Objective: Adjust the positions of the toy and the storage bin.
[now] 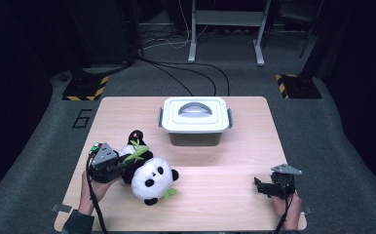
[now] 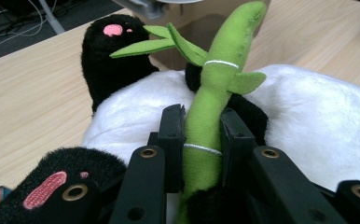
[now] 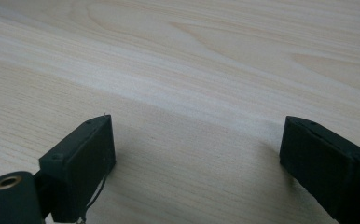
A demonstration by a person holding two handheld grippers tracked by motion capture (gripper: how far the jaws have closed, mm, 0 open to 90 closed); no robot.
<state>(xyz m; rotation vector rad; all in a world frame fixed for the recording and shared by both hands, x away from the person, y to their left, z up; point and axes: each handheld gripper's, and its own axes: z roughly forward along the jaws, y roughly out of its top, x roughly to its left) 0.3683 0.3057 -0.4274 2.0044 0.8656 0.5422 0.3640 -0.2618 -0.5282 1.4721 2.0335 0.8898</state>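
From the high view, the left gripper (image 1: 120, 163) covers part of the toy panda (image 1: 149, 178), so the grip is hard to see there. In the left gripper view, the jaws pinch the panda's green bamboo stick (image 2: 206, 121), which pokes up past them. In the right gripper view, the right gripper (image 3: 194, 149) is spread wide over the bare worktop (image 3: 192, 60), holding nothing.

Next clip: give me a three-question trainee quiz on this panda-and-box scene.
1. True or false: the left gripper is shut on the panda's green bamboo stalk.
2. The lid on the storage box is: A) on, B) off, C) leaning against it.
3. Fill in: the right gripper has its jaws ____ over the bare table.

Key: 1 true; 2 A; 3 open. The plush panda lies at the front left of the table.
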